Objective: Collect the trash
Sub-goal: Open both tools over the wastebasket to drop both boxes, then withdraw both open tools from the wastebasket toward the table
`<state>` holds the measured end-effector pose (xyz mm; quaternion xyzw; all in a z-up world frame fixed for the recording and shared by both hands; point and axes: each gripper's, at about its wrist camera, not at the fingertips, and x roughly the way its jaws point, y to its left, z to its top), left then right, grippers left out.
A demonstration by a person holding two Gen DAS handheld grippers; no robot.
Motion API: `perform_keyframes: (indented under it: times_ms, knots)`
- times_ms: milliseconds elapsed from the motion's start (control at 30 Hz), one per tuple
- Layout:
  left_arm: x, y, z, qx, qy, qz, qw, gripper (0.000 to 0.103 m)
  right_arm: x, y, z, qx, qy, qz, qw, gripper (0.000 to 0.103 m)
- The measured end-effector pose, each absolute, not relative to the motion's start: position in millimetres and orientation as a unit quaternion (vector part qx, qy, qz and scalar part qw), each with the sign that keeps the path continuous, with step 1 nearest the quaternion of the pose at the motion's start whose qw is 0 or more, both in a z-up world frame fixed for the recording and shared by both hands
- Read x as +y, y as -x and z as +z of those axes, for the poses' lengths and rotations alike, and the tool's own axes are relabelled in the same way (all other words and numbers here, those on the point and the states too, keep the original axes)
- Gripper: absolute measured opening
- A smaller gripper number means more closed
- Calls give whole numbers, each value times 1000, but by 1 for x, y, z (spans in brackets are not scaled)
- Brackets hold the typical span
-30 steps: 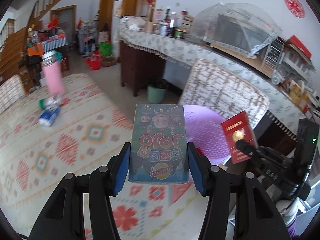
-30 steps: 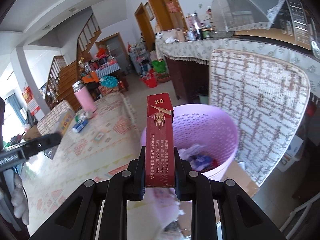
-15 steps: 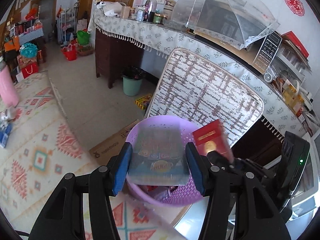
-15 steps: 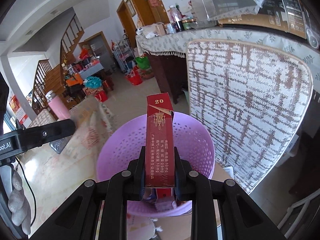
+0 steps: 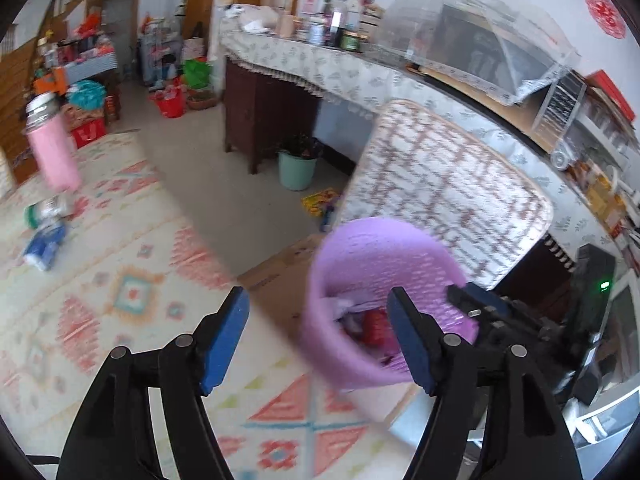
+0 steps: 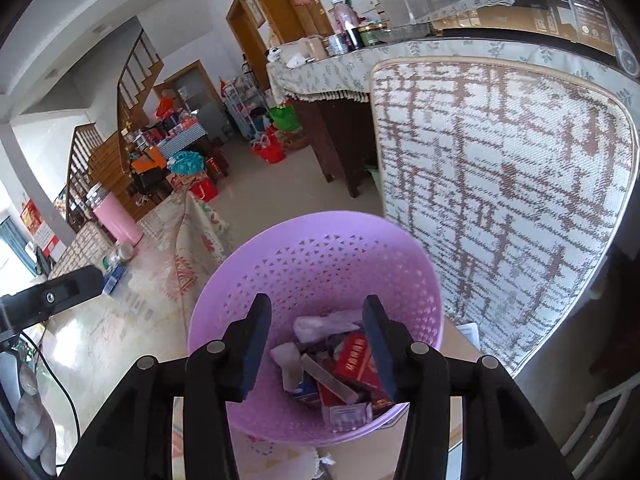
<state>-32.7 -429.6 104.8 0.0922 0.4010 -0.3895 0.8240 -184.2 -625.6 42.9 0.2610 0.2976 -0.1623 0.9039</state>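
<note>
A purple perforated basket [image 6: 320, 264] stands on the floor by the table's edge and holds a red cigarette box [image 6: 354, 360], white wrappers and other packets. My right gripper [image 6: 316, 320] hangs right above it, its jaws opening, nothing between them. In the left wrist view the basket [image 5: 360, 256] is blurred, just right of my left gripper [image 5: 318, 320], whose jaws are opening and hold nothing. Red trash [image 5: 374, 326] shows inside. The right gripper's tip [image 5: 476, 302] reaches over the basket's rim.
A patterned tablecloth [image 5: 132, 292] covers the table, with a pink bottle [image 5: 54, 156] and a blue packet [image 5: 42, 246] at its far left. A woven chair back [image 6: 504, 200] stands behind the basket. Cardboard [image 5: 280, 276] lies on the floor. A gloved hand [image 6: 32, 432] is at lower left.
Both grippers opened. The colourful box left my left gripper and the red cigarette box dropped from my right gripper into the basket. The left gripper swung back toward the table.
</note>
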Motion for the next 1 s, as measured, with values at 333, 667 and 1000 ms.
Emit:
perform_keyframes:
  times_ms: [333,667,1000]
  knots:
    - [-289,-62,100,398,-94,-236,881,70,-568,170,65,302,-235,-105,918,62]
    - [-231,-197,65,432,-79,-165,883,73,-494,123,52,340,-236,-31,910,67]
    - [-264,-252,37,428,-112,-182,878,81,-459,81,30,377,-236,-6,896,67]
